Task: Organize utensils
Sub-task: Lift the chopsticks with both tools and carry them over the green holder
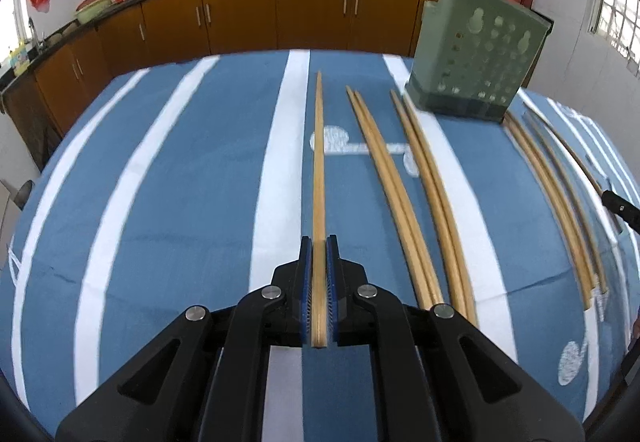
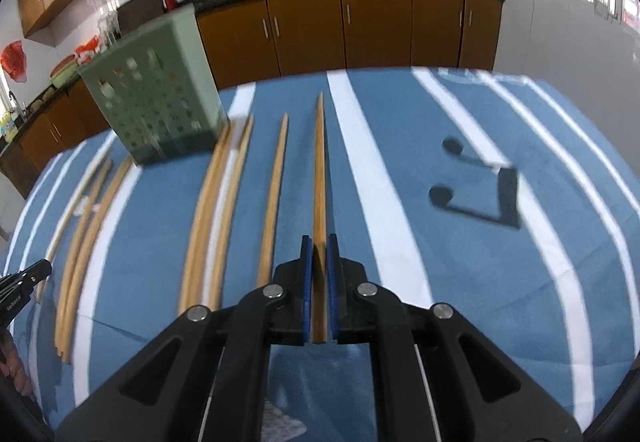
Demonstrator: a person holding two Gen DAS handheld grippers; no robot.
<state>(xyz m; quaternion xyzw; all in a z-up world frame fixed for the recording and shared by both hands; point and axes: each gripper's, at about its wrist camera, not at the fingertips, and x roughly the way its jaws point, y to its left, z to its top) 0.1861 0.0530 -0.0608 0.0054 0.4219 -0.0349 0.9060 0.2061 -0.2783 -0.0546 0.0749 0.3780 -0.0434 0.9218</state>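
Wooden chopsticks pinched in both grippers above a blue-and-white striped cloth.

In the left wrist view, the left gripper [image 1: 319, 242] is clamped narrowly on a pale chopstick pair [image 1: 318, 169] pointing away over the tablecloth [image 1: 180, 181]; to its right lie two loose pairs [image 1: 404, 197], then the green perforated holder [image 1: 476, 53] standing upright at the far edge. In the right wrist view, the holder [image 2: 160, 93] stands far left, loose chopsticks [image 2: 216, 209] lie beside it, and the right gripper [image 2: 319, 242] grips its own chopstick pair [image 2: 319, 177].
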